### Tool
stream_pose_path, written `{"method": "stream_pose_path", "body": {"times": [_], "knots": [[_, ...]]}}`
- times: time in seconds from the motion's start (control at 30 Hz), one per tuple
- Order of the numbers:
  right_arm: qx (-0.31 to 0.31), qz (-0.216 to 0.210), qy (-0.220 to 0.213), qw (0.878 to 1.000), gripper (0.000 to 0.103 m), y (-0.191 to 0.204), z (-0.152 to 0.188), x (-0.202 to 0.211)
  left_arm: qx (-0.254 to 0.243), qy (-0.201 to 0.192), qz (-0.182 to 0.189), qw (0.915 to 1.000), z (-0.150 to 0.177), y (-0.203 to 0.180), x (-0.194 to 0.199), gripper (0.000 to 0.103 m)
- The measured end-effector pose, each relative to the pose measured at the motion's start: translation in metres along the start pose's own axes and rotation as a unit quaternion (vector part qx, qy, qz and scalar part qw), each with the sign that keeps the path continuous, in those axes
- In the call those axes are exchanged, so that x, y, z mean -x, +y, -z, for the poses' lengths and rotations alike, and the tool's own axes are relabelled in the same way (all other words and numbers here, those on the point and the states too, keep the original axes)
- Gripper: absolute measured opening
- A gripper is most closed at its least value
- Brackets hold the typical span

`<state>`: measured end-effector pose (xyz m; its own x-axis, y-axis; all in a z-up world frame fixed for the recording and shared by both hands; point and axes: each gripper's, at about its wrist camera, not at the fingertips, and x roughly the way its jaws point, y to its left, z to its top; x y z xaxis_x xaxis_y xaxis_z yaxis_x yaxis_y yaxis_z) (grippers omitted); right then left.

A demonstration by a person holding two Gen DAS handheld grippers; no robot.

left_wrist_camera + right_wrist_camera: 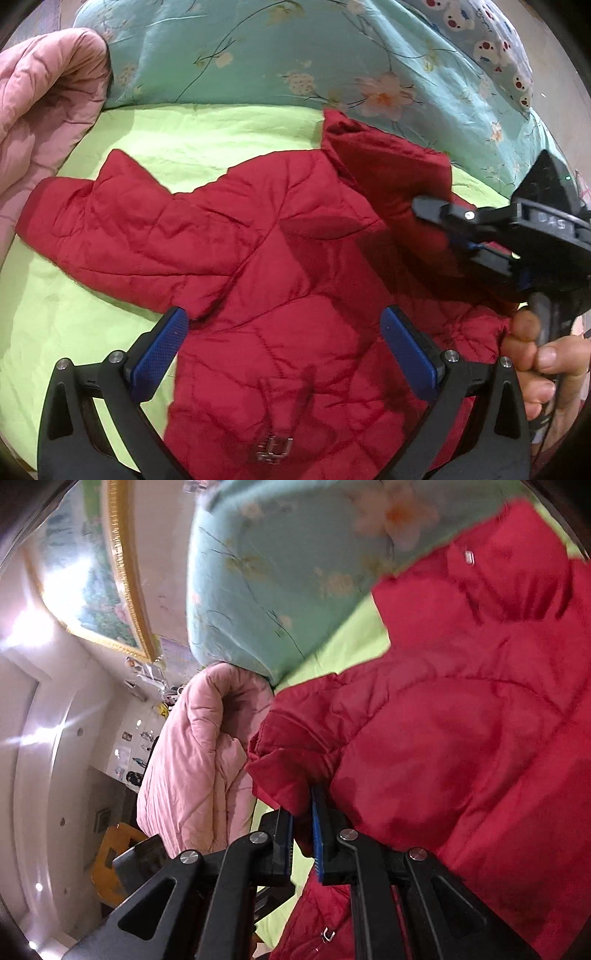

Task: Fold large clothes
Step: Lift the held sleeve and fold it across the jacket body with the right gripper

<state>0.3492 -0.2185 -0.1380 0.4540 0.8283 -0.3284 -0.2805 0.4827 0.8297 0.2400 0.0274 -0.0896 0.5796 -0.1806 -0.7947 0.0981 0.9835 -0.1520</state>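
Clamped tight on a red jacket's sleeve cuff (291,771), the right gripper (306,830) lifts it, while the left gripper (284,350) hovers wide open, empty, above the red jacket (258,258) — spread on a green sheet (207,129), pink quilt (44,103) far left

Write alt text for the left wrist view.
A red jacket lies on a green sheet; the right gripper pinches one sleeve, folded over the body. The left gripper hovers open above it.
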Motion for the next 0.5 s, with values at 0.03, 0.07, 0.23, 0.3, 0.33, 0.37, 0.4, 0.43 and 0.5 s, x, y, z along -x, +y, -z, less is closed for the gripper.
{"method": "stream_pose_path", "body": {"times": [0.03,0.07,0.23,0.3,0.33,0.37,0.4,0.43,0.5], "knots": [[-0.003,-0.002,0.003,1.0,0.011,-0.002,0.002,-0.007,0.0,0.002,0.002,1.0,0.001,0.003,-0.002,0.103],[-0.007,-0.004,0.004,1.0,0.014,-0.005,0.002,-0.01,0.0,0.003,0.004,1.0,0.002,0.005,-0.004,0.103],[-0.024,0.007,0.008,1.0,0.019,-0.015,0.008,-0.021,-0.009,0.018,0.018,0.9996,0.003,0.006,-0.022,0.103],[-0.031,0.008,0.018,0.999,0.022,-0.017,0.009,-0.021,-0.012,0.02,0.02,0.9995,0.005,0.003,-0.028,0.103],[-0.027,0.005,0.02,0.999,0.025,-0.014,0.009,-0.02,-0.011,0.024,0.024,0.9994,0.005,0.001,-0.032,0.103],[-0.024,-0.001,0.022,0.999,0.028,-0.014,0.009,-0.018,-0.009,0.026,0.029,0.9992,0.006,-0.001,-0.035,0.103],[-0.025,-0.009,0.025,0.999,0.044,-0.013,0.009,-0.015,-0.006,0.028,0.036,0.9989,0.006,-0.002,-0.038,0.103],[-0.028,-0.017,0.025,0.999,0.067,-0.012,0.008,-0.009,-0.004,0.032,0.045,0.9984,0.006,-0.004,-0.042,0.103],[-0.026,-0.035,0.007,0.999,0.076,-0.011,0.008,0.004,0.0,0.039,0.06,0.9975,0.005,-0.007,-0.048,0.103]]}}
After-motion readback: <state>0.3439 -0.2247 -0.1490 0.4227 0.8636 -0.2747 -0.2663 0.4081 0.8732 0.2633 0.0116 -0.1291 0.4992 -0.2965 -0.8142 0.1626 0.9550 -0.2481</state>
